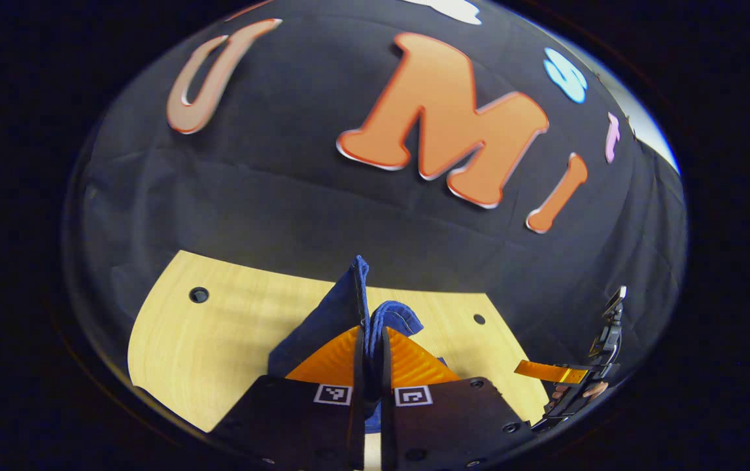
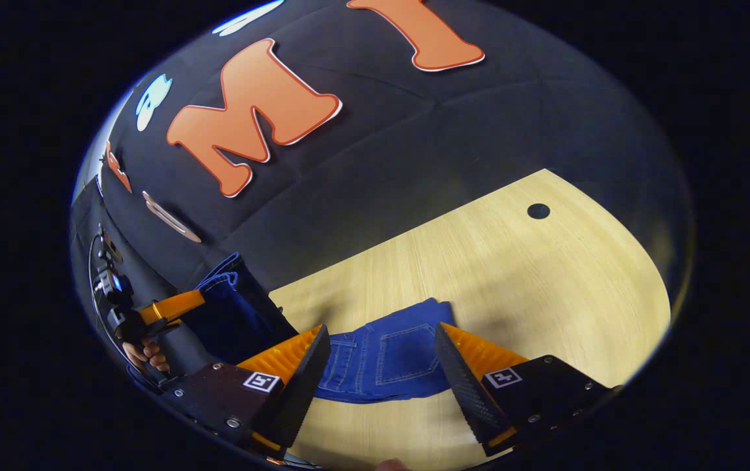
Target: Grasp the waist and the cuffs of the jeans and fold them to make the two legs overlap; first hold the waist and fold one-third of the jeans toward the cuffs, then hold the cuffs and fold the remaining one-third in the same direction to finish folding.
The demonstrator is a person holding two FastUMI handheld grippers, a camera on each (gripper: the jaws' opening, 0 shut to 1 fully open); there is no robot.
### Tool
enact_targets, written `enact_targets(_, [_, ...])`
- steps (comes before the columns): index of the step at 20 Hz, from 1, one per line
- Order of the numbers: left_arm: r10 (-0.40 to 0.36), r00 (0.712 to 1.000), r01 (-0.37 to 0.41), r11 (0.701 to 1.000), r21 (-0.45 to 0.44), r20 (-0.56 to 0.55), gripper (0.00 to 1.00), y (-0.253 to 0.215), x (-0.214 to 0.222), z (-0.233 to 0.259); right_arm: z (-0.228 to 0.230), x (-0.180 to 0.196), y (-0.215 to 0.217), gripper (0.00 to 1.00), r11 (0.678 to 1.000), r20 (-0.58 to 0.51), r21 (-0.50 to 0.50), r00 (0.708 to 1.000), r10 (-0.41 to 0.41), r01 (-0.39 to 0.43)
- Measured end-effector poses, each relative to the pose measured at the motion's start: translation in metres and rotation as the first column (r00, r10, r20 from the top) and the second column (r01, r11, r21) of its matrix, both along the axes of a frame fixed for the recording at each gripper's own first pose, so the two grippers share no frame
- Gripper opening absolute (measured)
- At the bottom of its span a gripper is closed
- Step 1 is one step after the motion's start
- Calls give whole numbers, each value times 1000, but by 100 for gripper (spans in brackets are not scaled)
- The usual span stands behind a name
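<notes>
The blue jeans [image 2: 384, 356] lie on the wooden table [image 2: 512, 275], the waist end with a back pocket facing up just beyond my right gripper [image 2: 381, 343], which hovers open above it. My left gripper [image 1: 368, 340] is shut on a fold of the jeans [image 1: 358, 294], held up off the table with cloth bunched above its fingers. In the right gripper view the left gripper [image 2: 172, 304] shows at the left with a hand on it, lifting that end of the jeans [image 2: 231, 307]. In the left gripper view the right gripper [image 1: 571, 374] shows at the right edge.
The light wooden table [image 1: 218, 340] has small round holes [image 1: 199, 295] near its far edge, and another hole [image 2: 538, 210] shows in the right gripper view. The black cloth wall stands close behind the table.
</notes>
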State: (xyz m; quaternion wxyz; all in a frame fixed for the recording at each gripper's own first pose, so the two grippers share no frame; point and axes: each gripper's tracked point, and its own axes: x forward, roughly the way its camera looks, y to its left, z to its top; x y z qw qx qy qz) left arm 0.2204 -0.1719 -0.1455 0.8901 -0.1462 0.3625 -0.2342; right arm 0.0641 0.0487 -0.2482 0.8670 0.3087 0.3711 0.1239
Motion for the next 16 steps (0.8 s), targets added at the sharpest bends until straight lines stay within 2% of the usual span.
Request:
enact_targets(5, [-118,993,120,985,123,-23,10,-109,-20,-29,-3,-3,-22,98,1000,19,-4,1000,-8,8])
enact_targets(10, [-252,964,265,942,204,-87,10,-175,-66,-85,-10,-2,-46,98,999,25,-35,1000,-15,16])
enact_targets(12, [-308,942,330,919,214,-131,16,-181,-88,-103,-13,-2,-54,98,998,31,-51,999,-25,27])
enact_targets(13, [-312,940,337,915,220,-139,24,-182,-96,-110,-13,-2,-58,98,997,37,-65,999,-27,29])
enact_targets(14, [-317,937,344,910,231,-145,24,-180,-100,-111,-13,-2,-61,98,996,41,-78,999,-30,33])
enact_targets(16, [-304,944,327,910,257,-125,47,-174,-99,-109,-10,-2,-63,98,995,55,-90,998,-32,37])
